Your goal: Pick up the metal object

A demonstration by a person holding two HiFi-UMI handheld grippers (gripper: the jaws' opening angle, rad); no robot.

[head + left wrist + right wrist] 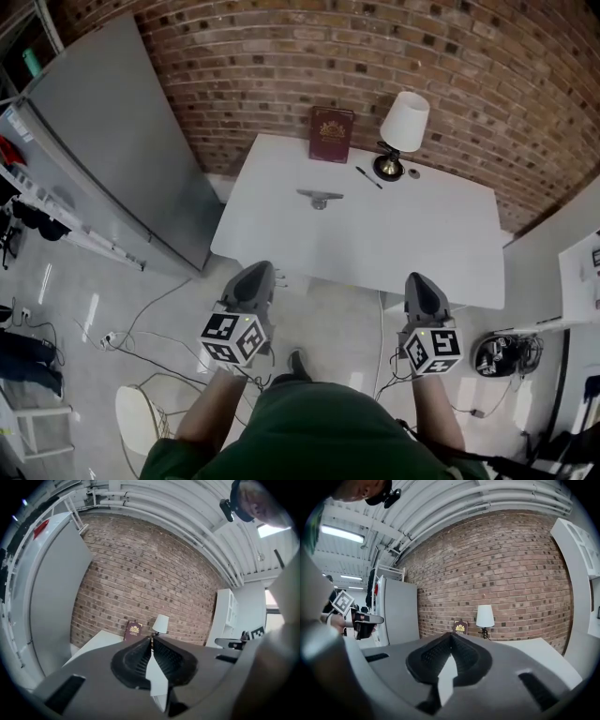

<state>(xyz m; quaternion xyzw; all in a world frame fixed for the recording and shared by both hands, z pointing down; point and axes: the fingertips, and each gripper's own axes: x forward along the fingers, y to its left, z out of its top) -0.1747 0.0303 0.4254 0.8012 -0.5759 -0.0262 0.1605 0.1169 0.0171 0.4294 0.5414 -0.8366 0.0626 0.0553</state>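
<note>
**A:** Near half of the white rectangular table (412, 253) is wide open from the front edge.

**B:** Yep, clutter's only at the back: upright maroon book (332, 135), white-shaded table lamp (403, 127) and thin black pen (368, 177), by the brick wall (281, 56).

Both hands are low in the head view: left gripper (257, 274) at lower left, right gripper (423, 279) at lower right. The 2 point up-frame, roughly parallel and well apart. Each has its jaws closed tip to tip, empty. Each marker cube (234, 339) faces the camera. The left forearm (208, 412) and right forearm (436, 417) run down toward the bottom edge.
</note>
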